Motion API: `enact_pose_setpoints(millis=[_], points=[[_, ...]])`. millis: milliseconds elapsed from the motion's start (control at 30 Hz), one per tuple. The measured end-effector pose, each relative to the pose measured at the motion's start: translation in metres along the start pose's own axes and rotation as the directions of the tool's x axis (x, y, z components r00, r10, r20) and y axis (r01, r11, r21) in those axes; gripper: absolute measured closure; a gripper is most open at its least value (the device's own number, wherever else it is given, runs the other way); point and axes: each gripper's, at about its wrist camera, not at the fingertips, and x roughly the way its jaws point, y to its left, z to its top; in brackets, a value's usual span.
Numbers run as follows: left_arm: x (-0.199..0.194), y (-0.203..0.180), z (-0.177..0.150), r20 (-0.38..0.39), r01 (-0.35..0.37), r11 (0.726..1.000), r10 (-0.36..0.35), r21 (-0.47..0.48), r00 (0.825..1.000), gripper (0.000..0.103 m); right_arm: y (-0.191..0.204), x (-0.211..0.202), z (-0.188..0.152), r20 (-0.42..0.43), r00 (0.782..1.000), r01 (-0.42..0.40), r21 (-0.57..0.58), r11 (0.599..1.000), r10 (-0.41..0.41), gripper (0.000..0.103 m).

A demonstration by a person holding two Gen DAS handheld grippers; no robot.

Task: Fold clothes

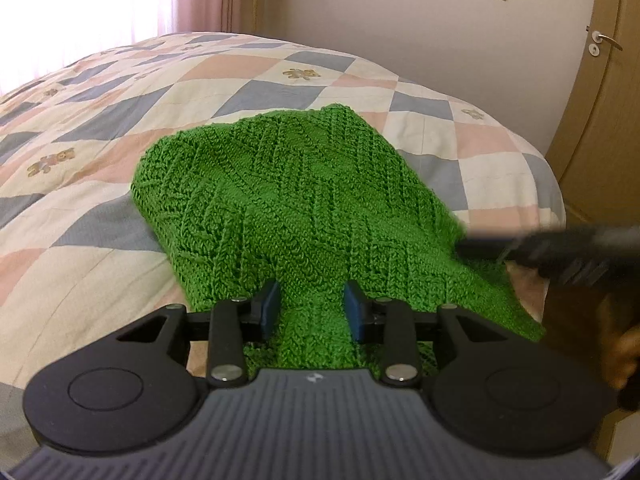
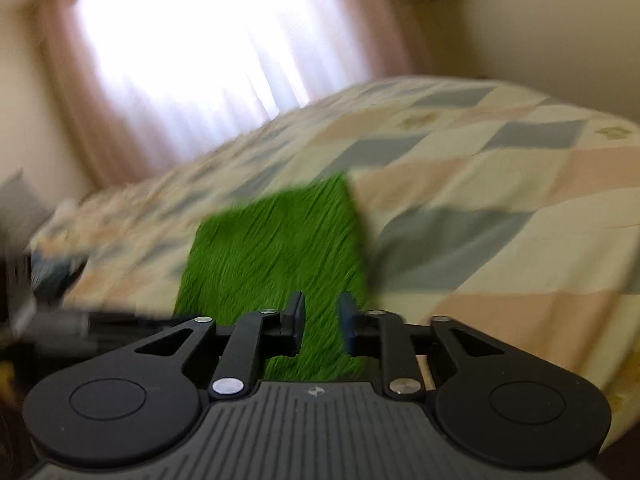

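Note:
A green knitted garment [image 1: 300, 184] lies partly folded on the patchwork quilt [image 1: 100, 120]. Its near edge is gathered into a raised ridge between the blue pads of my left gripper [image 1: 312, 300], which is shut on the knit. In the right wrist view, which is blurred, the same garment [image 2: 276, 240] lies as a flat green rectangle on the quilt [image 2: 500, 200]. My right gripper [image 2: 322, 312] hovers over its near edge, jaws apart, with no knit pinched between them. The right gripper [image 1: 560, 248] also shows as a dark blur at the garment's right side.
The bed's right edge drops off near a wooden door [image 1: 600, 80]. Bright pink curtains [image 2: 180, 40] hang behind the bed. A person's hand [image 1: 624, 356] is at the far right. The left gripper [image 2: 60, 324] is a dark blur at the left.

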Motion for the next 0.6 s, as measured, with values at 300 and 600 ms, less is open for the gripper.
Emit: enact_pose_setpoints(millis=[300,600], points=[[0.027,0.059,0.074,0.155,-0.089,0.991,0.103,-0.095,0.982,0.087,-0.023,0.033,-0.019,-0.099,0.994,0.042,0.026,0.999,-0.039,0.103],[0.088,0.066,0.075,0.038,-0.2,0.98,0.2,0.0,0.979,0.09,-0.021,0.035,-0.014,-0.142,0.99,0.026,0.026,0.999,-0.022,0.103]])
